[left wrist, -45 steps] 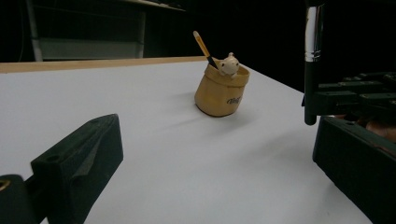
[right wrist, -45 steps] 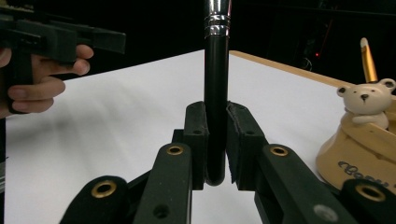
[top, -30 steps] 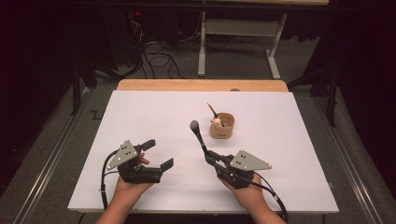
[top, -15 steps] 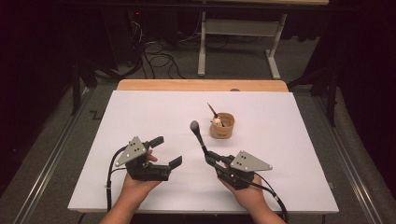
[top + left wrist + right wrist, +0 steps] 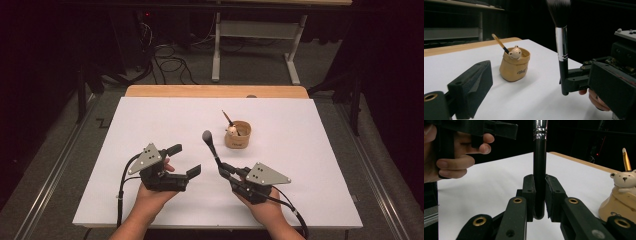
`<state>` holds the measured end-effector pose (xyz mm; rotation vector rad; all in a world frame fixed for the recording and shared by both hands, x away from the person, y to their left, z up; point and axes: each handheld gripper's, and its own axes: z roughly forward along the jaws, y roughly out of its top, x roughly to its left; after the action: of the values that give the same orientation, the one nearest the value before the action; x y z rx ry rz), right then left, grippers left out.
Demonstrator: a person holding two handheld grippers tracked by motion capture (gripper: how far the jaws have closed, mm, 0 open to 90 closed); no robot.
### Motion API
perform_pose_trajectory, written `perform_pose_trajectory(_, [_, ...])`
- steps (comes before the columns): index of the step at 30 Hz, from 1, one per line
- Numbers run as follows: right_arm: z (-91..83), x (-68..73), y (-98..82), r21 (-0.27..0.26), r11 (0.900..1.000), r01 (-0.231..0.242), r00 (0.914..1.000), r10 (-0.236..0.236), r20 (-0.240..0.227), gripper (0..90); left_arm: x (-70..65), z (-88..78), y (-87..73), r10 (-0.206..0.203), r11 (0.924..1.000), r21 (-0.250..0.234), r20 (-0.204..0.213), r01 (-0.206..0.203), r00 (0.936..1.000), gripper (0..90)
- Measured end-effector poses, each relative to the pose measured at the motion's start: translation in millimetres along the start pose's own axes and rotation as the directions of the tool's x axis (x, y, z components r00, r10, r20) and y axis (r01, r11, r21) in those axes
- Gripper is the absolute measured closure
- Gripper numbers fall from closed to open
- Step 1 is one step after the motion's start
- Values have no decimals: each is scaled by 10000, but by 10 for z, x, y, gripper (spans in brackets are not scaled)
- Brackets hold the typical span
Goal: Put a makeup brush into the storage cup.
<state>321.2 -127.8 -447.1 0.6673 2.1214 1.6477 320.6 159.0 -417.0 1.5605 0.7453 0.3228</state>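
Low in the high view, the right gripper [image 5: 223,169] clamps a makeup brush [image 5: 212,146] upright at centre, while the left gripper [image 5: 184,160], lower left, stands apart and empty. From the left gripper view, a tan pot [image 5: 514,65] sits left of centre. Centre of the right gripper view, both pads squeeze the brush's black handle

Dim room, grey floor [image 5: 90,120] with tangled cables [image 5: 170,65], white-legged bench [image 5: 250,30] beyond white table [image 5: 150,115].
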Motion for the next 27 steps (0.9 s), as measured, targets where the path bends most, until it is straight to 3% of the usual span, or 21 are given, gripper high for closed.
perform_pose_trajectory(16, [16, 14, -7, 4, 9999, 102, 9998, -102, -163, 808, -58, 213, 59, -371, 9992, 139, 683, 363, 9970, 197])
perform_pose_trajectory(22, [24, 23, -11, 21, 9999, 139, 9997, -138, -213, 808, -41, 251, 72, -781, 9969, 111, 1267, 773, 9889, 316])
perform_pose_trajectory(27, [25, 36, -15, 80, 10000, 8, 9996, -6, -273, 808, -41, 265, 77, -948, 9954, 25, 1478, 954, 9845, 396])
